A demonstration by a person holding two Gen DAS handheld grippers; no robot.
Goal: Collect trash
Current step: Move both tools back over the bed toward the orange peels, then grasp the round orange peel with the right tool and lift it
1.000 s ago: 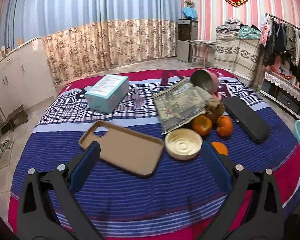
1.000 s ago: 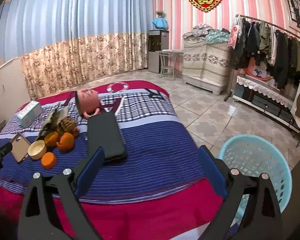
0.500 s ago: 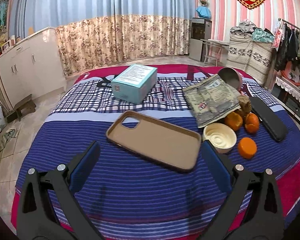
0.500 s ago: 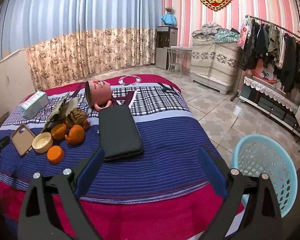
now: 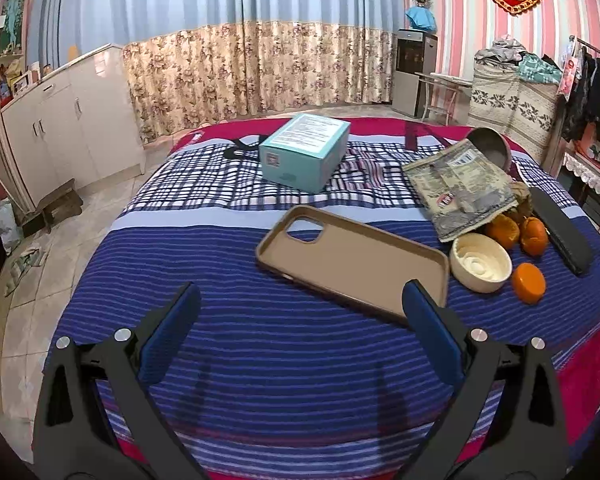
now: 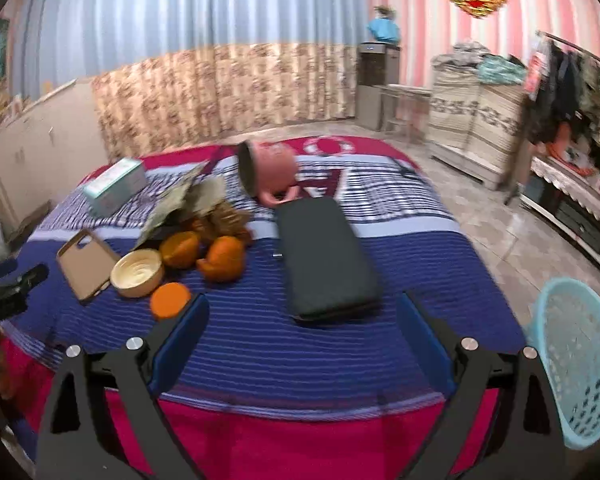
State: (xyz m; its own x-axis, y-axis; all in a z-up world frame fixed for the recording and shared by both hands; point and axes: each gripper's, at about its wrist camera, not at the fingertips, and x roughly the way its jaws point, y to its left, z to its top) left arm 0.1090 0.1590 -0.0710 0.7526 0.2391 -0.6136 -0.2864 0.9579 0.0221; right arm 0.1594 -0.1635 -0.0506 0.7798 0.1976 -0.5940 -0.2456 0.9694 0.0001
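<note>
The left tongs are spread wide and released, with nothing held between the 2 blue pads. They are poised above the striped bedspread, aimed across the bed; the right pad's tip overlaps the near corner of a tan phone case in the picture, though contact cannot be told.

The right tongs are likewise spread wide and empty, held over the near edge of the bed and pointed at a black flat case lying between the pads' lines of sight.

The trash is gathered in a cluster on the bed: orange peels and a crumpled brown scrap are seen just beside a cream bowl, with an orange round lid just beside the bowl and a printed wrapper leaning over the peels. A teal box is set farther back, and a pink mug is tipped on its side behind the black case.

A light blue basket is stood on the floor to the right of the bed, near the right tongs.
</note>
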